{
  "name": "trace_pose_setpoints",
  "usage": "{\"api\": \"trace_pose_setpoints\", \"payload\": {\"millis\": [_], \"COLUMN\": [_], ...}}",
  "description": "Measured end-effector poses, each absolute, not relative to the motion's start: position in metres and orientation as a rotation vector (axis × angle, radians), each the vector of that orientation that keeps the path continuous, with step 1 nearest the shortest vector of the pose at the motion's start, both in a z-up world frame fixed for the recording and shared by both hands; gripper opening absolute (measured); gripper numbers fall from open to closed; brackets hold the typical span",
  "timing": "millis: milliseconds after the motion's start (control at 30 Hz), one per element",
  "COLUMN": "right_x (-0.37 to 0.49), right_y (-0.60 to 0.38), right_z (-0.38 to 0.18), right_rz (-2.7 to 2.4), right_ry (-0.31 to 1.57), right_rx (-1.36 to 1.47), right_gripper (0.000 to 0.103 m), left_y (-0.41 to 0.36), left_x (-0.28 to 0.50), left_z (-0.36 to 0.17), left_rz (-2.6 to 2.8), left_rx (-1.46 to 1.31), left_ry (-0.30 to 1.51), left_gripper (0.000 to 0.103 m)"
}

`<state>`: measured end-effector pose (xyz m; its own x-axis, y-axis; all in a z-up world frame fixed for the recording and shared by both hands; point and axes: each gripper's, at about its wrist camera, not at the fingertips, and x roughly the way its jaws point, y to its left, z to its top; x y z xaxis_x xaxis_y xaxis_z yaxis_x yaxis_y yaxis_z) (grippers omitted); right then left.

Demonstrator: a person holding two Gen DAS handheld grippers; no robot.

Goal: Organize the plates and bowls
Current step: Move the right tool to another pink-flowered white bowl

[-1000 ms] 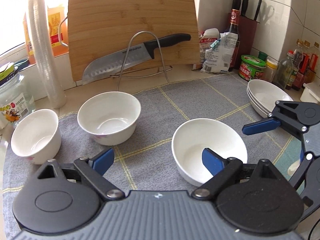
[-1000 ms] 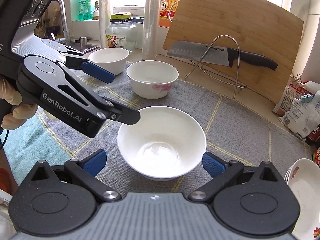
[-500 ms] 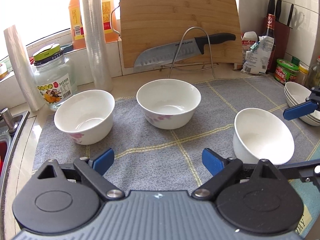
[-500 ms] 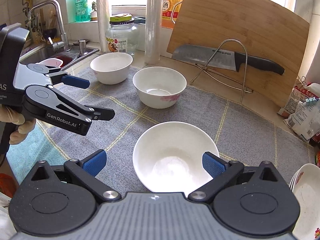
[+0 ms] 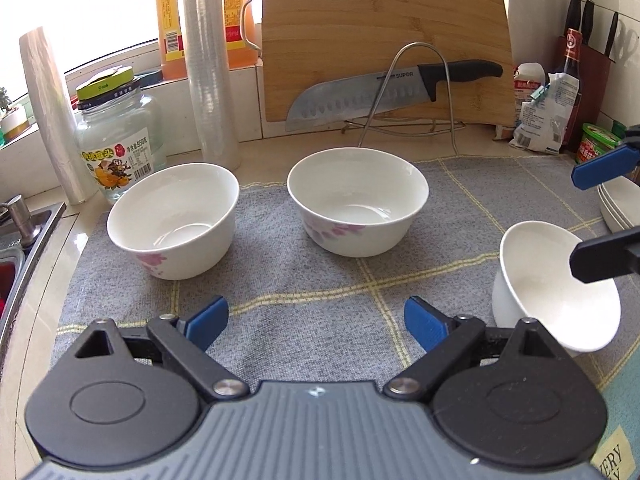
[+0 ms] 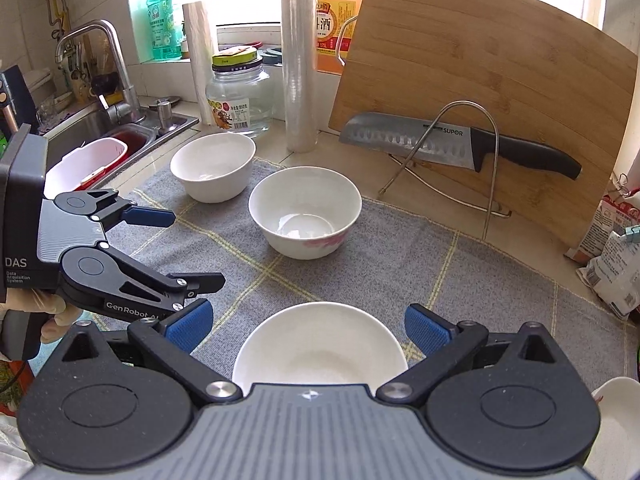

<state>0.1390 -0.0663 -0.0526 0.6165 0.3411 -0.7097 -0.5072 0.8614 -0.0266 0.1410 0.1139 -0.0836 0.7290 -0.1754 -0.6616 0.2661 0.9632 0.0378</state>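
Observation:
Three white bowls stand on a grey checked mat point(image 5: 320, 280). Two have pink flowers: the left bowl point(image 5: 172, 220) point(image 6: 214, 172) and the middle bowl point(image 5: 358, 200) point(image 6: 306, 218). The plain bowl point(image 5: 552, 280) point(image 6: 320, 344) lies between the wide-apart jaws of my right gripper point(image 6: 308, 326) point(image 5: 574, 220). I see no pad pressing on it, and it looks tilted in the left wrist view. My left gripper point(image 5: 316, 320) point(image 6: 199, 248) hangs open and empty over the mat, nearer than the two flowered bowls. A stack of white plates point(image 5: 616, 208) point(image 6: 616, 400) sits at the right.
Behind the bowls, a bamboo cutting board point(image 5: 384, 40) leans on the wall, with a knife point(image 5: 384, 92) on a wire rack. A glass jar point(image 5: 116, 148) and film rolls point(image 5: 208, 72) stand at the back left, beside the sink point(image 6: 104, 140). Packets point(image 5: 548, 108) and bottles crowd the right.
My left gripper has swung left, off the plain bowl and toward the two flowered bowls. My right gripper has drawn back, so the plain bowl now sits low between its pads.

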Motion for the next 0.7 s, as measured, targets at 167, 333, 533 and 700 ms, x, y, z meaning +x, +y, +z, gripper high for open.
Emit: {"api": "trace_pose_setpoints", "payload": {"millis": [167, 333, 533, 700], "right_x": [0.159, 0.182, 0.208, 0.226], "right_y": [-0.063, -0.055, -0.051, -0.049], "right_z": [-0.053, -0.058, -0.063, -0.067], "right_rz": [0.527, 0.567, 0.59, 0.598], "right_ry": [0.774, 0.797, 0.817, 0.838], "right_rx": [-0.249, -0.251, -0.255, -0.256], "right_gripper": [0.103, 0.103, 0.103, 0.103], "left_y": [0.108, 0.105, 0.095, 0.093], "left_x": [0.147, 0.159, 0.177, 0.187], "left_z": [-0.088, -0.094, -0.105, -0.114], "left_rz": [-0.232, -0.237, -0.256, -0.257], "left_rx": [0.156, 0.137, 0.137, 0.137], "left_ry": [0.707, 0.72, 0.754, 0.773], "left_gripper": [0.095, 0.095, 0.095, 0.095]}}
